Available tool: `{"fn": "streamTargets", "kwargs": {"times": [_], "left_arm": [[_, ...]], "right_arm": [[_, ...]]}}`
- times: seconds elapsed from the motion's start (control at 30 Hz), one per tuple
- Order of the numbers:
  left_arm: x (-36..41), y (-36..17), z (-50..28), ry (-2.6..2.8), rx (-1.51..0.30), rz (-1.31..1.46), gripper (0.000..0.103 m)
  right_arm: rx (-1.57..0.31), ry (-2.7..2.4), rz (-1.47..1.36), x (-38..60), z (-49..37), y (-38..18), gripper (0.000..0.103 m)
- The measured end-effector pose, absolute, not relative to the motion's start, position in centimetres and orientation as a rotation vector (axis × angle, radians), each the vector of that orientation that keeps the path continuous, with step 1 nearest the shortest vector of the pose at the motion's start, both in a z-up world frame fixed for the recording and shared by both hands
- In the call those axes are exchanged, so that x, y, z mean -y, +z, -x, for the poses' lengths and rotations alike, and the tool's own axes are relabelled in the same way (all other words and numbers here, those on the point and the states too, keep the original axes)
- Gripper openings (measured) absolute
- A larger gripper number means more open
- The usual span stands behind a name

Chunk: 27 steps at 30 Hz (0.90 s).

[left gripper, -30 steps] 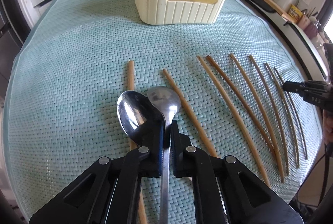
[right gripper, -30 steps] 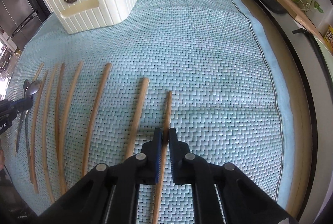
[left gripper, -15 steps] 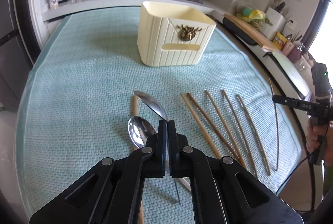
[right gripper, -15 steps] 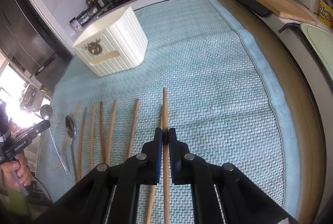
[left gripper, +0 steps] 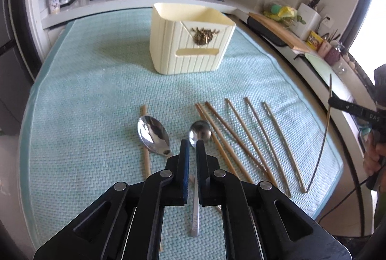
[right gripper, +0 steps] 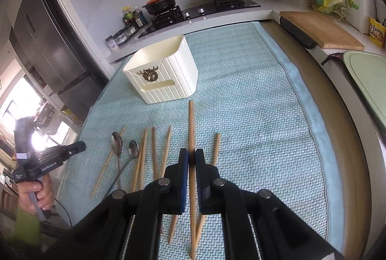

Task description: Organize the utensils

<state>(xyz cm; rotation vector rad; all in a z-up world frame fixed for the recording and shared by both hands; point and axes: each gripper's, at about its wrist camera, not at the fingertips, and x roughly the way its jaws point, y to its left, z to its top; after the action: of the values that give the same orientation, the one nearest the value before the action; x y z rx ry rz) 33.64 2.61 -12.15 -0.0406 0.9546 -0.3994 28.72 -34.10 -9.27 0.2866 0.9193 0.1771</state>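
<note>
A thin, stiff, light chopstick (right gripper: 191, 129) is pinched near mid-length in the shut right tongs (right gripper: 191, 158), pointing to 12 o'clock toward the cream holder (right gripper: 168, 81), while the opening left tongs (left gripper: 191, 149) straddle a slippery steel spoon (left gripper: 196, 178).

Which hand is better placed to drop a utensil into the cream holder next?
Right. The right gripper is shut on a chopstick, lifted and aimed at the holder. The left gripper has jaws opening, and the spoon under them seems to lie on the mat, not clamped.
</note>
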Motion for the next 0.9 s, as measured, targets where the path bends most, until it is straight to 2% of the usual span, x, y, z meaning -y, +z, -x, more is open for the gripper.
{"fn": "streamTargets", "kwargs": {"times": [0.03,0.1,0.27,0.33,0.4,0.47,0.63,0.67,0.7,0.9], "left_arm": [[-2.0,-13.0,-33.9,-0.416,-0.973,0.021,0.01],[-0.7,-14.7,-34.6,-0.435,-1.014,-0.021,0.024],[1.3,-18.1,-36.5,-0.412,-1.076,-0.094,0.026],[1.6,-18.7,-37.0,-0.407,-1.084,-0.106,0.035],[2.0,-19.2,-37.5,-0.4,-1.084,-0.126,0.055],[2.4,-19.6,-37.9,-0.383,-1.08,-0.154,0.061],[3.2,-20.2,-39.1,-0.387,-1.074,-0.177,0.06],[3.3,-20.3,-39.2,-0.389,-1.069,-0.187,0.055],[3.5,-20.2,-39.2,-0.398,-1.062,-0.193,0.038],[3.7,-19.9,-39.4,-0.419,-1.062,-0.174,0.035]], "right_arm": [[-0.919,0.177,-0.289,34.1,-28.6,-9.3,0.006],[-0.922,0.176,-0.294,34.3,-28.6,-9.5,0.006],[-0.922,0.177,-0.305,34.6,-28.5,-9.6,0.006],[-0.922,0.176,-0.31,34.7,-28.5,-9.7,0.006],[-0.921,0.175,-0.316,34.9,-28.5,-9.8,0.006],[-0.921,0.175,-0.318,34.9,-28.5,-9.9,0.006],[-0.922,0.177,-0.329,34.8,-28.6,-10.2,0.006],[-0.922,0.178,-0.332,34.8,-28.6,-10.3,0.006],[-0.922,0.178,-0.334,34.8,-28.6,-10.3,0.006],[-0.918,0.169,-0.34,35.1,-28.4,-10.2,0.006]]}}
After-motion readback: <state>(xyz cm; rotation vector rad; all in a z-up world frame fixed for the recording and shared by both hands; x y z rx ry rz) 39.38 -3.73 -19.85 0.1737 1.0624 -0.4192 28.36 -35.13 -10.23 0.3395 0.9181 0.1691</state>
